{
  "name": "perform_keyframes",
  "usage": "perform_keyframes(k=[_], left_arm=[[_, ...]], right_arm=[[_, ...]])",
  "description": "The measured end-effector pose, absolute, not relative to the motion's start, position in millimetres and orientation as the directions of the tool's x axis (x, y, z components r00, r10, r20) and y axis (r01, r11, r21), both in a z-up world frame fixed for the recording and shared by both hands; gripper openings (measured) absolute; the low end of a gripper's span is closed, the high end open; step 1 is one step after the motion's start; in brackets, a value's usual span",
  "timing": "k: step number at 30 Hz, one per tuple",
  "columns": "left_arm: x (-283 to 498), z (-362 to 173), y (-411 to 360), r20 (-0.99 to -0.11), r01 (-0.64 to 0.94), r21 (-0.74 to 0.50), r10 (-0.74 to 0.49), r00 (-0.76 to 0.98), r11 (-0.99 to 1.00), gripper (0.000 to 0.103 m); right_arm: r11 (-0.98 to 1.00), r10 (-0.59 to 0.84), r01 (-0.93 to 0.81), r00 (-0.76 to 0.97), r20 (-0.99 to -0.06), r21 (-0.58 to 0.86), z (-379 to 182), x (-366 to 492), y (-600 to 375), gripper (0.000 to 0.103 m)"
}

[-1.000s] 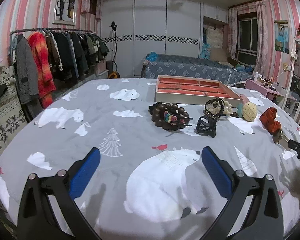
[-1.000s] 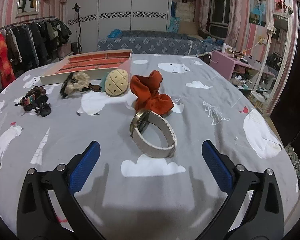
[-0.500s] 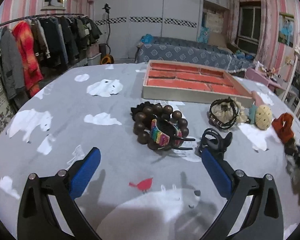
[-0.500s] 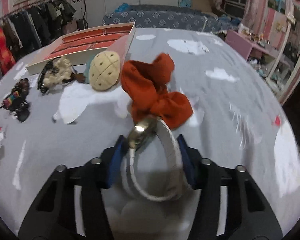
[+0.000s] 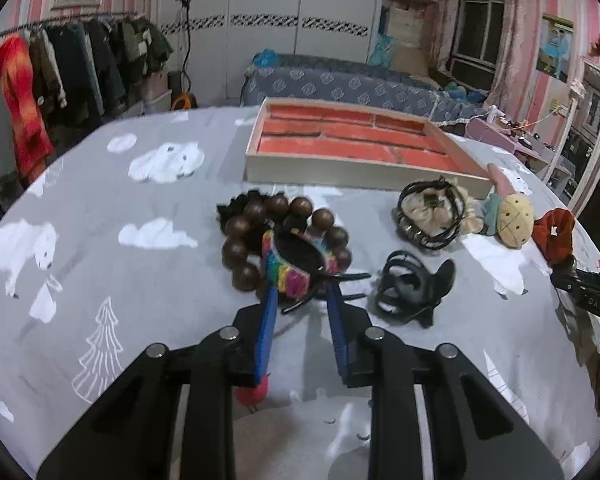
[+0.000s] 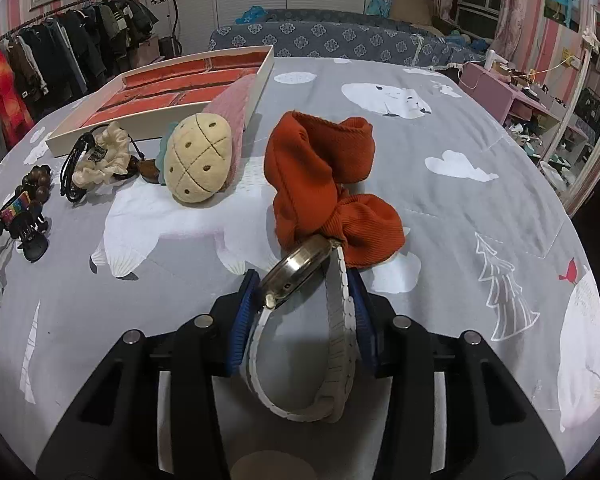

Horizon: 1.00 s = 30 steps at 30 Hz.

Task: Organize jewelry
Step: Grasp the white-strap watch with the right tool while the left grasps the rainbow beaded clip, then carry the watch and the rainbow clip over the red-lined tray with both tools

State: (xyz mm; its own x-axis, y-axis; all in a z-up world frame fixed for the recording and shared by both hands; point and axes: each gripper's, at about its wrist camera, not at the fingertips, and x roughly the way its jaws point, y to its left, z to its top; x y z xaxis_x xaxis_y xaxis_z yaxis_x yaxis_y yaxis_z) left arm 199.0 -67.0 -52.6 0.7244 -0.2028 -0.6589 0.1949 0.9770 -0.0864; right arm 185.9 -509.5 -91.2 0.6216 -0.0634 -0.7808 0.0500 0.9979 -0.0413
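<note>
A rainbow-beaded bracelet [image 5: 287, 277] lies on a ring of dark wooden beads [image 5: 236, 226] on the grey bedspread. My left gripper [image 5: 302, 290] is closing; its blue pads touch both sides of the rainbow bracelet's near end. My right gripper [image 6: 304, 278] is shut on a watch [image 6: 296, 268] with a metal case and a white strap [image 6: 340, 320], and the strap loops back between the fingers. The watch case touches an orange scrunchie [image 6: 320, 168]. A wooden tray [image 5: 364, 172] with orange-lined compartments sits behind the jewelry.
A black hair claw [image 5: 412, 288] lies right of the left gripper. A cream scrunchie with black cords [image 5: 432, 208], a tan plush ball [image 6: 198, 164] and a pink item [image 6: 232, 108] lie by the tray. A clothes rack [image 5: 60, 64] and a bed stand behind.
Both grippers moved forward and down to their items. The right one went from wide open to shut on the watch. The left one narrowed from wide open onto the rainbow bracelet.
</note>
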Motion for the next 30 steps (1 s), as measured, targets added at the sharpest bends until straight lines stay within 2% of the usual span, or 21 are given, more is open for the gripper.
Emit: perform_keyframes(k=[3, 4, 5, 13, 18, 21, 30], left_arm=[[200, -55, -72, -0.666, 0.216, -0.071, -0.208, 0.716, 0.974, 0.025], [200, -56, -72, -0.668, 0.22, -0.073, -0.212, 0.714, 0.973, 0.018], [201, -56, -72, -0.669, 0.222, -0.076, -0.215, 0.712, 0.972, 0.015], [195, -47, -72, -0.639, 0.253, -0.118, -0.269, 0.721, 0.96, 0.01], [189, -39, -75, -0.619, 0.276, -0.122, -0.291, 0.73, 0.953, 0.007], [183, -32, -75, -0.604, 0.288, -0.112, -0.295, 0.741, 0.951, 0.003], [151, -2, -76, -0.548, 0.323, -0.098, -0.322, 0.772, 0.941, 0.003]], right_arm=[[0.998, -0.064, 0.05, 0.621, -0.781, -0.041, -91, 187, -510, 0.044], [0.998, -0.064, 0.05, 0.622, -0.781, -0.041, -91, 186, -509, 0.045], [0.998, -0.064, 0.05, 0.622, -0.781, -0.042, -91, 186, -509, 0.045], [0.998, -0.066, 0.05, 0.623, -0.779, -0.045, -91, 186, -510, 0.045], [0.999, -0.047, 0.037, 0.643, -0.764, -0.031, -87, 178, -507, 0.034], [1.0, -0.025, 0.014, 0.658, -0.753, -0.02, -81, 169, -502, 0.032], [1.0, -0.002, -0.004, 0.708, -0.706, -0.006, -57, 139, -484, 0.031]])
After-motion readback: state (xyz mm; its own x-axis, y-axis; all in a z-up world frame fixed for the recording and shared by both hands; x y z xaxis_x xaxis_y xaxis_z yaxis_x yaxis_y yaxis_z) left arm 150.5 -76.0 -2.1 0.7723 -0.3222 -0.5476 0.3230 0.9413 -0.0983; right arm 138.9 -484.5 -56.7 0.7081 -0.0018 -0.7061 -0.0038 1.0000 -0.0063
